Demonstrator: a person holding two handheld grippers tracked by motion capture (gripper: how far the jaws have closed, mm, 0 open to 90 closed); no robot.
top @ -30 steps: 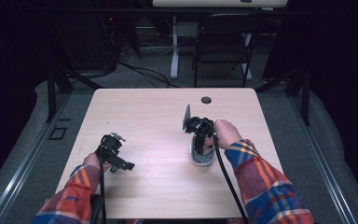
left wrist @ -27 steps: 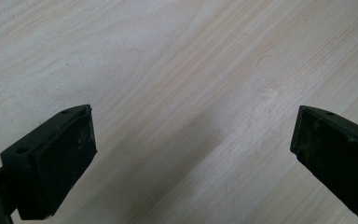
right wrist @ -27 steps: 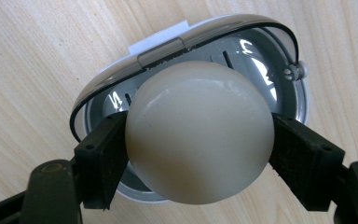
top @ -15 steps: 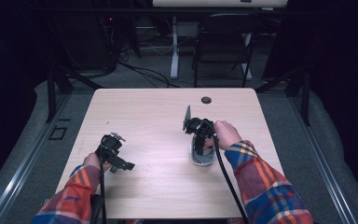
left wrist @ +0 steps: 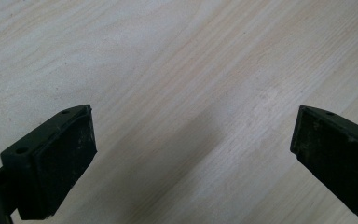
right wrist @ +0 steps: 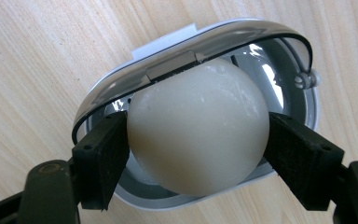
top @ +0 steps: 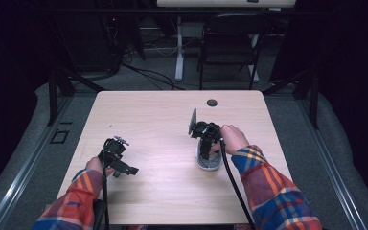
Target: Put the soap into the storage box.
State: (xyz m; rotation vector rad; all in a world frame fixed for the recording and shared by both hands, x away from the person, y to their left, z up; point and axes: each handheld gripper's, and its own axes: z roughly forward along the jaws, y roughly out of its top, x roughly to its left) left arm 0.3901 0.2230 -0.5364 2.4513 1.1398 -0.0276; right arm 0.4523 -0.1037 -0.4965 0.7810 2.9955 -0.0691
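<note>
High view: nothing has shifted over the last second; the right hand-held gripper (top: 205,135) sits on the grey egg slicer (top: 208,160) mid-right of the worktop (top: 163,115), and the left hand-held gripper (top: 116,154) idles low at front-left. Left gripper view: jaws spread wide over bare wood, holding nothing. Right gripper view: both jaws touch the sides of a peeled white egg (right wrist: 198,130) seated in the slicer's tray under its raised hinged frame, so I'd judge the egg is at the seat-or-lift point.

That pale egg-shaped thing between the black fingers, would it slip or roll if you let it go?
The egg looks smooth and glossy, so it may slip between the right gripper's flat fingers. Being rounded, it would probably roll on the bare table, though the grey case under it would likely cradle it.
</note>
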